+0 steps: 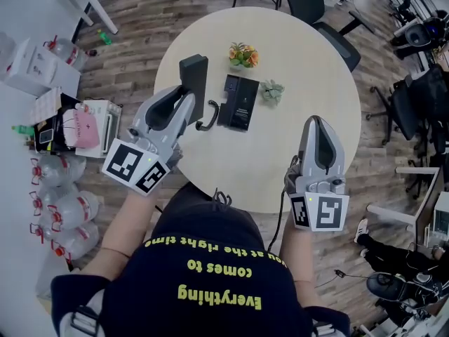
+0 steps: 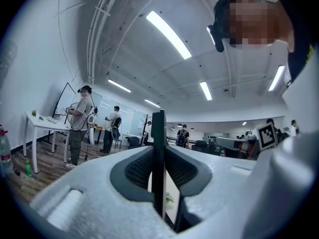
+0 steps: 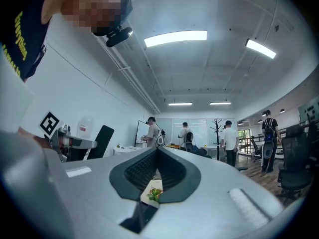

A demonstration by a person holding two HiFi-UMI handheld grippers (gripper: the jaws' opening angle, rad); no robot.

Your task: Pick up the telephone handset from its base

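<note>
On the table [image 1: 309, 83] much free room is left, but the base [image 1: 238, 102] could be dragged toward the near edge by the cord [image 1: 208, 116] if the handset [image 1: 193, 74], held lifted beside it in the clamped left tongs [image 1: 184, 98], is pulled away, while the right tongs [image 1: 317, 121] are shut and empty.

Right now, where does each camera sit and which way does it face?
Head view: on the person's head, looking steeply down at the round table; left tool, right tool, forearms show.
Left gripper view: on the left tool, looking level across the room; its jaws grip the handset.
Right gripper view: on the right tool, looking level; its jaws are shut, empty.
Shared: each gripper view shows the other tool; the handset appears in all three.
</note>
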